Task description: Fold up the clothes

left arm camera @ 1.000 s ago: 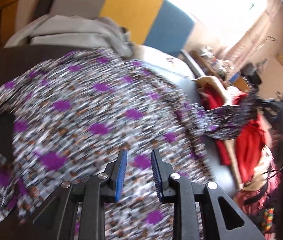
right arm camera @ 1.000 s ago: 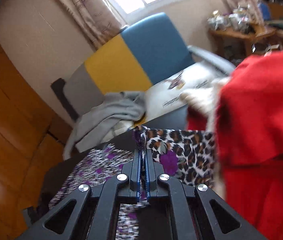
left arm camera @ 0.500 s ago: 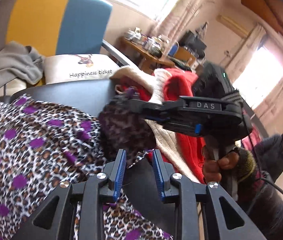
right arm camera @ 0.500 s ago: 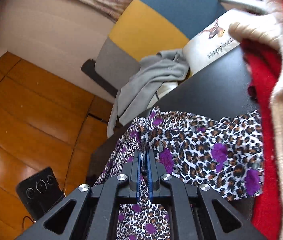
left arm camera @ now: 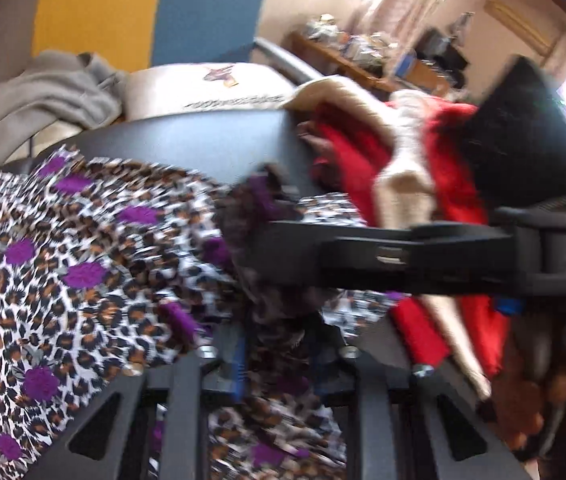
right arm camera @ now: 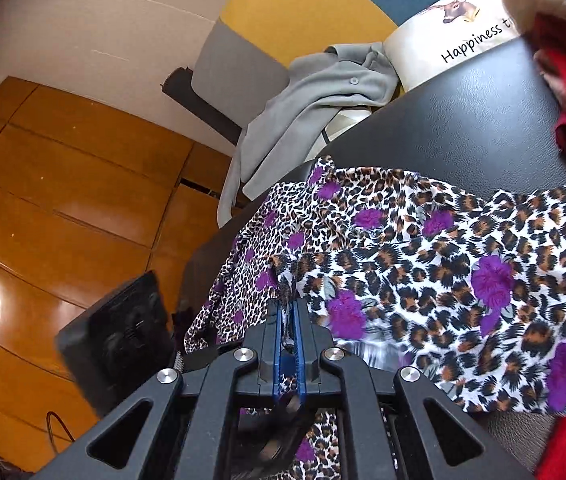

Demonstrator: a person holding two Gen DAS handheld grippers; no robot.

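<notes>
A leopard-print garment with purple flowers [right arm camera: 423,264] lies spread over a dark leather surface [right arm camera: 463,112], and both grippers are at it. The right gripper [right arm camera: 288,320] has its blue pads almost together with a ridge of the printed cloth pinched between them; its jaws are easing apart slightly, yet the fabric sits pressed in the narrow slot. Ahead of those jaws and off to their right the rest of the garment fans out flat.

The left gripper [left arm camera: 279,356] is closing, a bunched fold of the same garment [left arm camera: 83,264] between its pads; the picture is smeared there, so I cannot tell whether the pads already press on it. Just beyond its jaws the other gripper [left arm camera: 403,256] crosses sideways with cloth hanging from its tip.

To the right of both pairs of jaws sits a heap of red and cream knitwear [left arm camera: 435,168]. Farther ahead, a grey jacket [right arm camera: 315,104] drapes over a chair with yellow and blue panels [left arm camera: 147,8], beside a cushion reading "Happiness" [right arm camera: 455,28]. Left of the right jaws, a black speaker [right arm camera: 119,336] stands on the wooden floor [right arm camera: 43,200].
</notes>
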